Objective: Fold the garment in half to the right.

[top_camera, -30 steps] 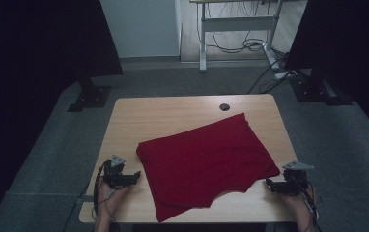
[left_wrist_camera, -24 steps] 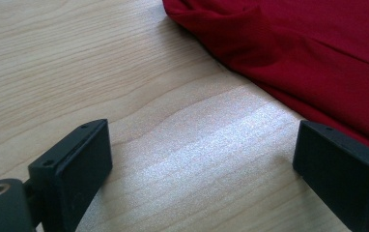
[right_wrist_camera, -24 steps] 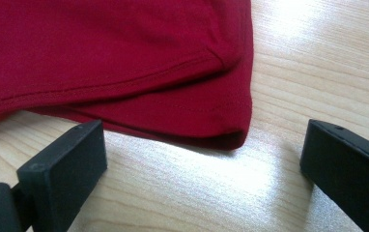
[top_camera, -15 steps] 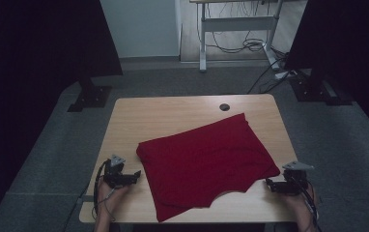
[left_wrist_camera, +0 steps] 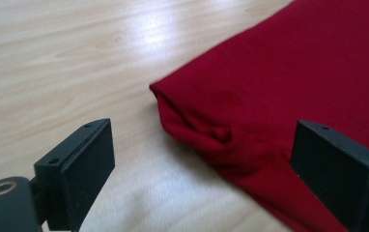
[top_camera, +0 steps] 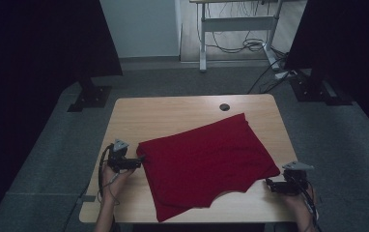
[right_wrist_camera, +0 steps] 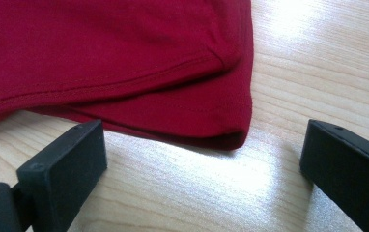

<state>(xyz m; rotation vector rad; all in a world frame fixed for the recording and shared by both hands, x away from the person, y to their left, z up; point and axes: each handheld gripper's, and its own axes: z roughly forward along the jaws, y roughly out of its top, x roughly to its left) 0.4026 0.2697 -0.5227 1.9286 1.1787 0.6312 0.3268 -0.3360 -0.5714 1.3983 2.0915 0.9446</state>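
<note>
Wooden table (top_camera: pixel 173 113) carries the folded red shirt (top_camera: pixel 206 159) in its middle — the left gripper (top_camera: pixel 136 161) has moved up to its corner, the right gripper (top_camera: pixel 268 183) waits near; both stand apart, ready to grasp.

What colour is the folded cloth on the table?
Plain deep red, no pattern. The cloth shows whole in the high view.
</note>
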